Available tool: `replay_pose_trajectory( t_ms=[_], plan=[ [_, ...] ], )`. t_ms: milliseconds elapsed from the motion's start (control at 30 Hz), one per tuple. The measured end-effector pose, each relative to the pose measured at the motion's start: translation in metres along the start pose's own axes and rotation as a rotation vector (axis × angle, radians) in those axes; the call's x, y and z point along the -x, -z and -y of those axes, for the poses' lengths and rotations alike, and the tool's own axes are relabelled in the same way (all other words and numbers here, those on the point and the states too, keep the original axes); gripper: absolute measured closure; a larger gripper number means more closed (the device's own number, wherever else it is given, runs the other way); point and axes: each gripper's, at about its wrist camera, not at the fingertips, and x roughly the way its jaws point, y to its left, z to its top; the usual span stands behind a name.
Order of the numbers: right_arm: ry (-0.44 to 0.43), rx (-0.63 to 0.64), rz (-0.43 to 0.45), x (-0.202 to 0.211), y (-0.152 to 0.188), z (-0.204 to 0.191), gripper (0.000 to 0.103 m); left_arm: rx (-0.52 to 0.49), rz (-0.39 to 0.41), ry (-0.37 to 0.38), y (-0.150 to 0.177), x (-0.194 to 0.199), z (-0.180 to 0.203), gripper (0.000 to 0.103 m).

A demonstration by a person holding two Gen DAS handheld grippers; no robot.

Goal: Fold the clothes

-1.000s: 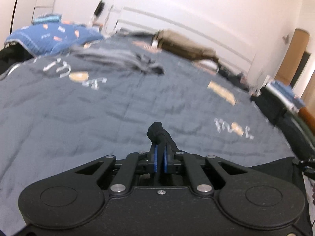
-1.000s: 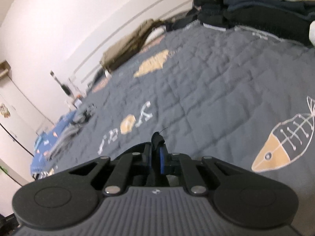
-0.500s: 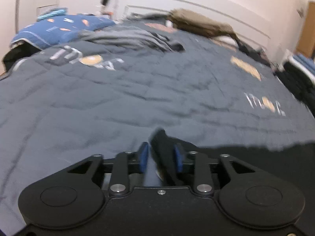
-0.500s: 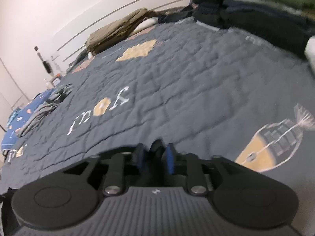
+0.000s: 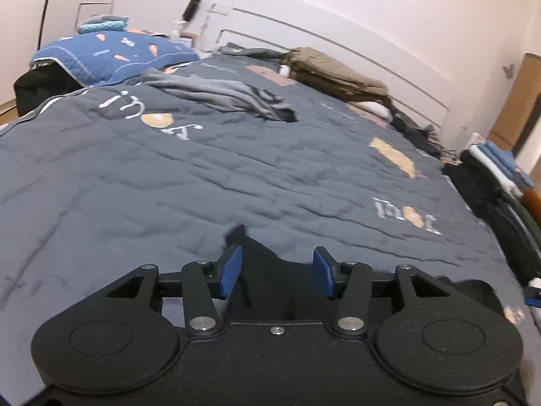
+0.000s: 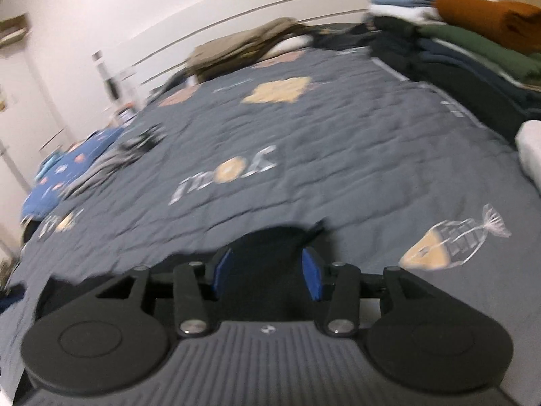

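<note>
A black garment lies on the grey quilted bedspread right under my left gripper. Its jaws are opening, and the cloth sits loose between the blue pads without being pinched. In the right wrist view the same black garment bulges up between the blue pads of my right gripper, whose jaws are also opening and do not press on it. The rest of the garment is hidden beneath both gripper bodies.
A crumpled grey garment and a khaki one lie near the white headboard. A blue patterned quilt is at the far left. A stack of folded clothes lines the bed's right edge, with a white item beside it.
Both grippers were shut on a pinch of black cloth a second ago. Their jaws have since spread apart and the cloth has slumped down between the pads.
</note>
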Motion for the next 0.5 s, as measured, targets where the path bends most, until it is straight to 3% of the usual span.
replay_pose_trajectory(
  t_ms=[200, 500],
  plan=[
    [-0.096, 0.059, -0.041, 0.022, 0.045, -0.048, 0.057, -0.039, -0.041, 0.032, 0.034, 0.029, 0.018, 0.053],
    [-0.226, 0.100, -0.139, 0.036, 0.111, -0.102, 0.057, -0.002, -0.076, 0.056, 0.073, 0.070, 0.023, 0.048]
  ],
)
